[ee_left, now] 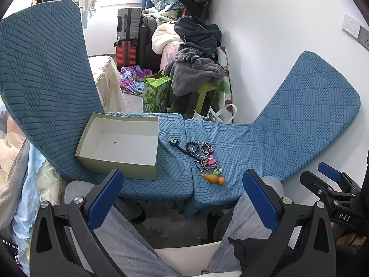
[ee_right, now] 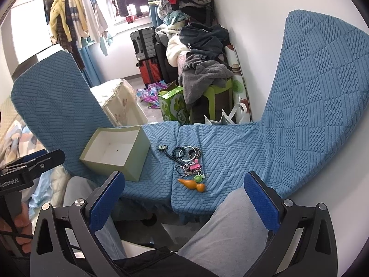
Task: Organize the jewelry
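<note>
A pile of jewelry (ee_left: 203,155) (ee_right: 189,161) lies on two blue-covered chair seats (ee_left: 226,143) (ee_right: 219,152): dark and silver bangles, bead strands, a pink clip and an orange gourd charm (ee_left: 213,179) (ee_right: 192,184). A dark hair tie with a round charm (ee_left: 176,144) (ee_right: 165,150) lies beside it. An empty pale green box (ee_left: 120,147) (ee_right: 115,150) stands to the left on the seat. My left gripper (ee_left: 182,196) and right gripper (ee_right: 184,198) hover open above the person's knees, short of the seats, with nothing between the fingers.
Blue chair backs (ee_left: 43,80) (ee_right: 322,92) rise left and right. Behind are a green carton (ee_left: 156,94), a green stool under grey clothes (ee_left: 196,73), suitcases (ee_left: 129,39) and a white wall (ee_left: 276,23). A person's legs in jeans (ee_left: 129,237) are below.
</note>
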A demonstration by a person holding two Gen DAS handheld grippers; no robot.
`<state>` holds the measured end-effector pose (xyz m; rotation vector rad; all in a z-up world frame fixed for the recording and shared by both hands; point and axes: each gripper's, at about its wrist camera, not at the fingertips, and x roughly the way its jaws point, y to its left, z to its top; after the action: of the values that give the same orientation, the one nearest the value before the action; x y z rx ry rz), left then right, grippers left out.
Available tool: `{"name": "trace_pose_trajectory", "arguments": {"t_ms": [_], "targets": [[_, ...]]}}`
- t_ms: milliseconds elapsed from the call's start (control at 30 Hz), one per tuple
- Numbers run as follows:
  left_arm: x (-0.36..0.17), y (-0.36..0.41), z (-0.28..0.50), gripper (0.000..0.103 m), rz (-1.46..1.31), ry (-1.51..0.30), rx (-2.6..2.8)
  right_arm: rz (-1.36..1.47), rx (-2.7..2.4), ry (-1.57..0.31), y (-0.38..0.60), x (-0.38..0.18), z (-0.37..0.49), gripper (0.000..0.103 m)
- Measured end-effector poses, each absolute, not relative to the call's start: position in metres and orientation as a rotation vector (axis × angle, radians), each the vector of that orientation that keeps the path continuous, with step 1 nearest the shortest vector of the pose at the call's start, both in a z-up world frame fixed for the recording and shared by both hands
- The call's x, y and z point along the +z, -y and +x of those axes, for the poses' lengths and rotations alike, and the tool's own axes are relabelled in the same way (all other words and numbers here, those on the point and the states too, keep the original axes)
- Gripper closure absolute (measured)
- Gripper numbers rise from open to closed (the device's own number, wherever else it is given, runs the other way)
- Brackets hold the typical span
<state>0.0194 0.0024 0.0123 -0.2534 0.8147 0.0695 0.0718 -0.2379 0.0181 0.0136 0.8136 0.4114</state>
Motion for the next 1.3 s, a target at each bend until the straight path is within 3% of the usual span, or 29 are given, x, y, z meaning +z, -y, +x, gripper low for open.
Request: {"name": "trace_pose_trajectory", "arguments": {"t_ms": [1000, 1300], "targets": [[-0.018, 0.013, 0.004, 0.000, -0.250, -0.818, 0.072, -0.002, 0.425, -0.865, 0.234, -0.026, 0.048, 0.000], [-0.001, 0.018, 0.023, 0.000, -0.241, -0.778, 0.015, 0.019, 0.402, -0.805, 0.231, -0.015, 0.060, 0.000]]}}
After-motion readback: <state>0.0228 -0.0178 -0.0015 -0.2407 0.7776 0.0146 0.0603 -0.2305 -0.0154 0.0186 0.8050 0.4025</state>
